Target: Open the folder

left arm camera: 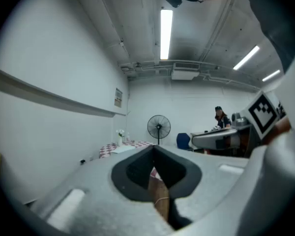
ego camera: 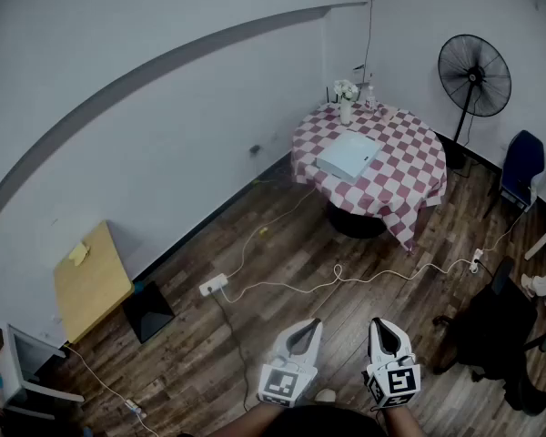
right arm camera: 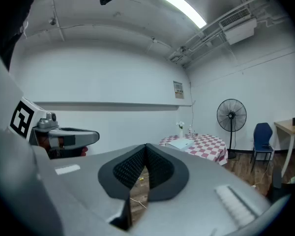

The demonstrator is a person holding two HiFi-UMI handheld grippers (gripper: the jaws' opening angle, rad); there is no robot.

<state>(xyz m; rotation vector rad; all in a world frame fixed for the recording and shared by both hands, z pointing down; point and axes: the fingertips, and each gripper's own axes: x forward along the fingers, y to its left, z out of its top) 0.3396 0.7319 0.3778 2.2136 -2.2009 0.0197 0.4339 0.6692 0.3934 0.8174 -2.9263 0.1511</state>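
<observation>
Left gripper (ego camera: pixel 308 328) and right gripper (ego camera: pixel 380 326) are hanging side by side at the near edge of the head view, both pointing roughly level over the wood floor (ego camera: pixel 182 353). Left jaws are pressing together, nothing between them. Right jaws are also meeting at the tips, pinching nothing. A white cable (ego camera: pixel 338 273) is running across the floor ahead of them to a power strip (ego camera: pixel 212 286). Folder (ego camera: pixel 348 155) is lying flat on the round checkered tabletop (ego camera: pixel 409 176) at the far corner, well apart from both grippers. Cover is probably shut, too small to be sure. A vase of white flowers (ego camera: pixel 346 98) is standing behind it, near the tabletop's far edge. Pedestal fan (ego camera: pixel 474 76) and blue chair (ego camera: pixel 520 162) are standing beyond the tabletop, to the right.
</observation>
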